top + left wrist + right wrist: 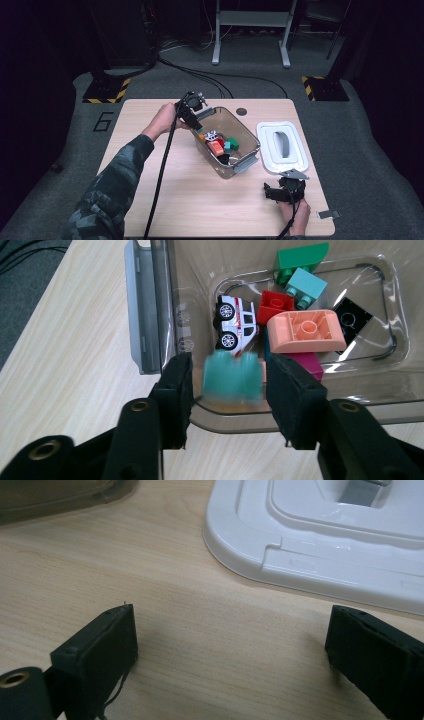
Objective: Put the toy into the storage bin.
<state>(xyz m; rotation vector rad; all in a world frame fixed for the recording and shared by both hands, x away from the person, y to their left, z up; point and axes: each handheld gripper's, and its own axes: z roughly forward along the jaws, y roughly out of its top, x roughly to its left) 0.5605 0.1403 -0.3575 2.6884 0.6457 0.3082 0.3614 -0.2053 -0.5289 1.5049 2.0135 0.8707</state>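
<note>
My left gripper [192, 112] is held over the near-left rim of a clear plastic bin [250, 135]. In the left gripper view a blurred teal brick [232, 377] sits between the black pads [177, 390] with a gap on either side, so the left gripper [230, 385] is open. Below it in the bin [240, 415] lie a white toy car [235, 322], a salmon curved brick [306, 331], a red brick [275, 302], a green brick [300, 260] and a black piece [352, 320]. My right gripper [280, 192] rests open near the table's front edge.
A white lid [282, 145] with a grey handle lies right of the bin; its corner [325, 545] is just beyond my right gripper [230, 640]. Grey latches hang off the bin's ends [142, 315]. Bare wood lies left of and in front of the bin.
</note>
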